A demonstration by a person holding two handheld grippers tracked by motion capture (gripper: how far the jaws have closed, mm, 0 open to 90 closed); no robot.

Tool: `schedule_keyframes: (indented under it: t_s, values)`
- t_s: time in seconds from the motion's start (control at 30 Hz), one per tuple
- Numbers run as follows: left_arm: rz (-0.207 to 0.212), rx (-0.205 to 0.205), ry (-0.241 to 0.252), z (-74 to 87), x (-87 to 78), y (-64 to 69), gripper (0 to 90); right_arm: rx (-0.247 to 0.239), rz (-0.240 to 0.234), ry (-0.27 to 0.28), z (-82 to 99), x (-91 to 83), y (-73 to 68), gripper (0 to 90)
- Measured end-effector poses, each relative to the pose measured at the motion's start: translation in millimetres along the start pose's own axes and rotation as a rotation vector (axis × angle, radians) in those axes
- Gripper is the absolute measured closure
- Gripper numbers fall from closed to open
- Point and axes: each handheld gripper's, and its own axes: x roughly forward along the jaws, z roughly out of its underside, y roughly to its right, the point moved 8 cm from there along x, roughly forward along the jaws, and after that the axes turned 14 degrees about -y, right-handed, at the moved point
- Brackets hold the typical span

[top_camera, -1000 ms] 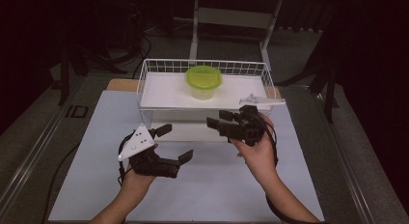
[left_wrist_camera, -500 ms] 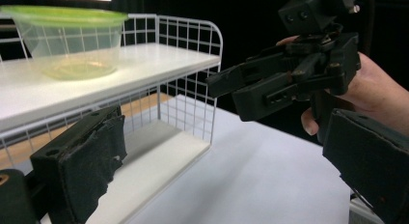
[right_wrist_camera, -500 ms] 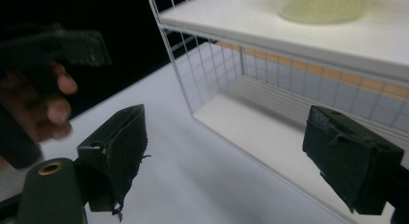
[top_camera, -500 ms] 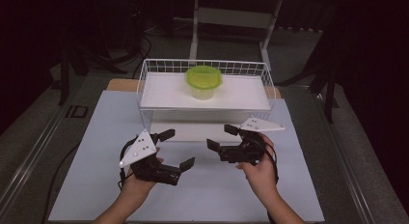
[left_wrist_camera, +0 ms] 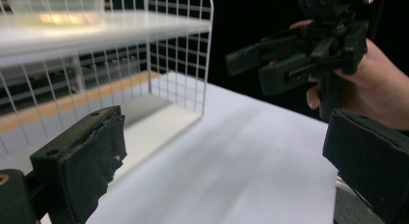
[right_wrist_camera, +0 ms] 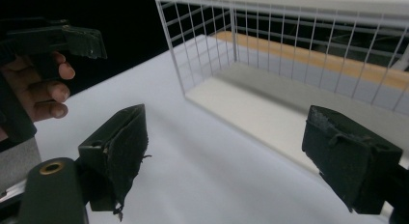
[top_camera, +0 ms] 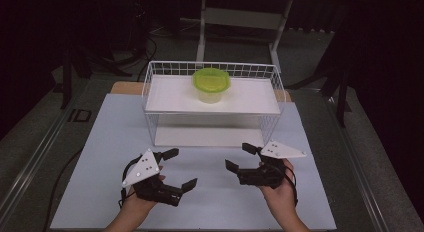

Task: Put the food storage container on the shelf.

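Now, both tongs empty, tub still up on the rack

Right now my left gripper [top_camera: 179,168] sits low at lower left of the high view, jaws spread apart with nothing between them. My right gripper [top_camera: 241,157] at lower centre-right has just been opening; its jaws stand wide and bare. The green-lidded tub [top_camera: 211,84] rests upper centre, on the top shelf of the white wire rack [top_camera: 150,94], well apart from both. To reach well, I judge I should lift over the rack's front rail, keep jaws wide, and straddle the tub's body below the lid.
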Motion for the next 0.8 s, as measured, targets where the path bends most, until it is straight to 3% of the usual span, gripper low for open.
schedule_keyframes:
  t_s: [0.37,0.8]
  values:
    - [0.004,-0.014,-0.065,32.9,1.6,-0.7,1.9,0.01,0.008,-0.031,37.1,-5.0,9.2,16.1]
    - [-0.02,-0.014,-0.103,52.8,-3.0,-5.2,1.9,0.031,0.033,-0.081,79.9,-21.1,18.5,16.0]
